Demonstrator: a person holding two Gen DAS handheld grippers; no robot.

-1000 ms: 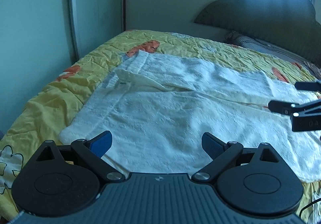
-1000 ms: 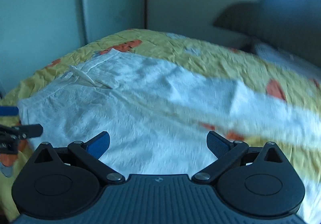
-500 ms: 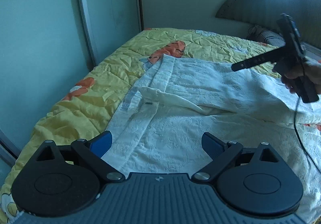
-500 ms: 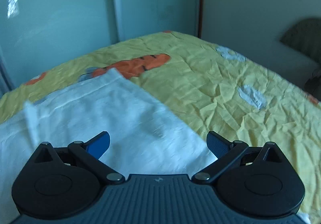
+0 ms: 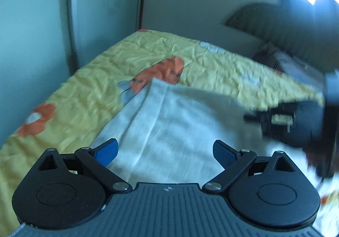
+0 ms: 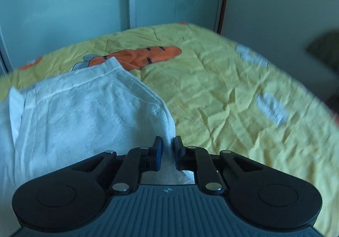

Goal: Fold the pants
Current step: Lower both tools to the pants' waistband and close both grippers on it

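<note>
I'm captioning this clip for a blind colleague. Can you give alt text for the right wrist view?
The right gripper has just closed its blue-padded fingers on the edge of the white textured cotton pants. They lie on a yellow quilted bedspread with an orange carrot print, pale wardrobe doors behind.
</note>
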